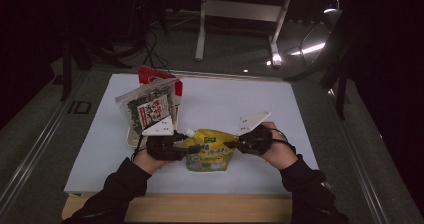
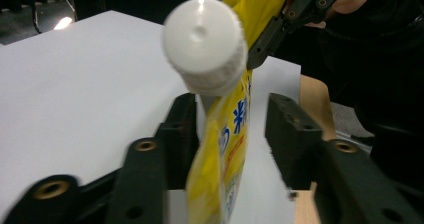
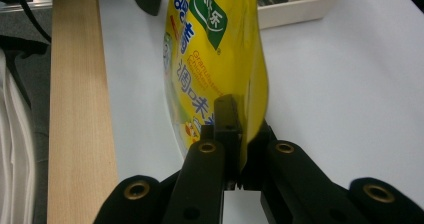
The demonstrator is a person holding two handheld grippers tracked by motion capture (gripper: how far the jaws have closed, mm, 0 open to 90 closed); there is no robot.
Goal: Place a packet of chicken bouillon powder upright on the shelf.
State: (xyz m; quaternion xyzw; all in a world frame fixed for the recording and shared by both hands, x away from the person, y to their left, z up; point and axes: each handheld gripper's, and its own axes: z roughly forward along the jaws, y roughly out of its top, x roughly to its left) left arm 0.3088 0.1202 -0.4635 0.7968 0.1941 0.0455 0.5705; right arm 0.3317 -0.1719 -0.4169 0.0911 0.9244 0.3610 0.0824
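At about 8 o'clock from the centre of the white sheet, a snack packet is seen leaning upright in a shallow white tray, with a red packet behind it.

Just to the right, the left gripper is held level by the left hand, pointing toward 3 o'clock. In the left gripper view its jaws are shown spread, with the neck of the yellow pouch lying between them: one pad is close against the film, the other stands apart from it (no pinch is made). The white cap rises above the jaws, toward 12 o'clock in that view.

At the near centre of the sheet, the yellow pouch is found lifted between the two grippers, its cap end toward 9 o'clock.

At its right edge, the right gripper is carried by the right hand, pointing toward 9 o'clock. In the right gripper view its jaws are pressed together on the pouch's edge, the film pinched between the pads.

The wooden table edge lies at 6 o'clock.
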